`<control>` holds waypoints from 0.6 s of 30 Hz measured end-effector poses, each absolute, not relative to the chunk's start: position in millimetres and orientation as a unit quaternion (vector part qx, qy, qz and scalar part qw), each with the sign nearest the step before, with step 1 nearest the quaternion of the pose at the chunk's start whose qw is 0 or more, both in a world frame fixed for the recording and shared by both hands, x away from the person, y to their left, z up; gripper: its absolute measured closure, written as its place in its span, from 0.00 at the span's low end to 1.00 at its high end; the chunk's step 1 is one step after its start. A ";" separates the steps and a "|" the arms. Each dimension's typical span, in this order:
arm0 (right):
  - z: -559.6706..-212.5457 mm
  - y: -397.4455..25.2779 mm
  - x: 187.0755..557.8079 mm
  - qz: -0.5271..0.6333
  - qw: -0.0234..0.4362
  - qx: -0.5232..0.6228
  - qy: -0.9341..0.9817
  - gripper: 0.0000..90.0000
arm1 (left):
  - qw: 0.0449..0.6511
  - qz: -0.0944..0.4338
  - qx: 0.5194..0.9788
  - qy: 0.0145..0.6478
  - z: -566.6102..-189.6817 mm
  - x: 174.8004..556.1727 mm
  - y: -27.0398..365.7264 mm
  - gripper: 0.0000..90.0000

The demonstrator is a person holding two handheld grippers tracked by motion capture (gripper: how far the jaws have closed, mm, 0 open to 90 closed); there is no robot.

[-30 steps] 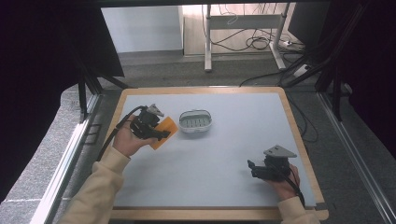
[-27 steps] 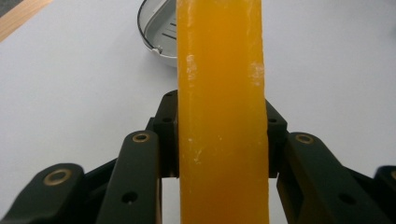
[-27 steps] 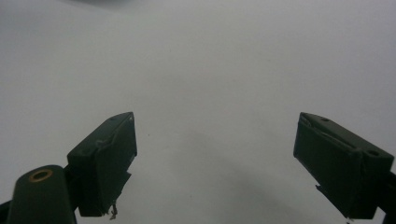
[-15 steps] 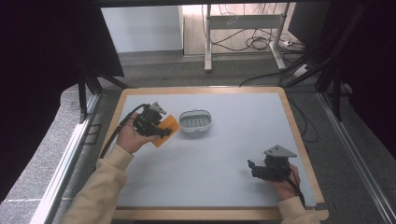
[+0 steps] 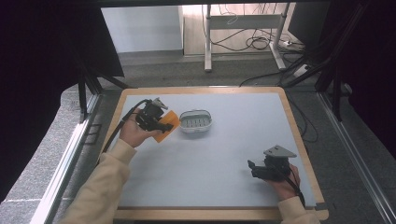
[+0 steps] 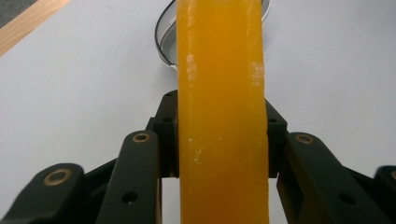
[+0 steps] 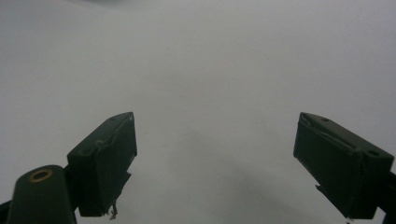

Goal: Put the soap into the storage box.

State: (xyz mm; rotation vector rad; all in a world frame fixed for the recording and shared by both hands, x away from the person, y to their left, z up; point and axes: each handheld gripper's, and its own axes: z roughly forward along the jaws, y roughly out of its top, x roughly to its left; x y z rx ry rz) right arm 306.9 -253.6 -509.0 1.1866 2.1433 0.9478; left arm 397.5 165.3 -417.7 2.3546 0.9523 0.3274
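Left hand-held gripper (image 5: 163, 125) sits at the far left of the table (image 5: 233, 154), held in the person's left hand (image 5: 133, 133); its jaws are pinched on an orange slab (image 5: 167, 127), flat and rectangular, possibly a sponge or soap bar, material not certain. In the left gripper view the orange slab (image 6: 222, 112) runs edge-on up the middle of the frame, clamped on both faces by the black jaws. Just beyond its far end lies a small oval white dish (image 5: 196, 121) with a ribbed or slotted inside; the slab is just beside the dish's left rim in the high view, contact cannot be told. Dish rim (image 6: 164, 35) shows behind the slab in the left gripper view. Right hand-held gripper (image 5: 254, 169) rests low near the near right corner of the table, held in the right hand (image 5: 282, 179), grey three-cornered plate on top, well apart from the dish. Right gripper view: jaws spread wide (image 7: 215, 163), nothing between them, bare pale table surface beneath. Table has a light wooden border (image 5: 294, 126) around a grey-white top.
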 end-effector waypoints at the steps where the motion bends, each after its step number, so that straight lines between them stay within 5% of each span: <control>1: -509.0 -253.6 306.8 0.349 0.254 0.437 0.789 0.15 | 0.286 0.123 0.881 0.356 -417.7 397.8 164.1 0.69; 18: -509.6 -254.1 307.2 0.349 0.254 0.438 0.789 0.15 | 0.282 0.110 0.893 0.333 -418.3 408.9 153.4 0.69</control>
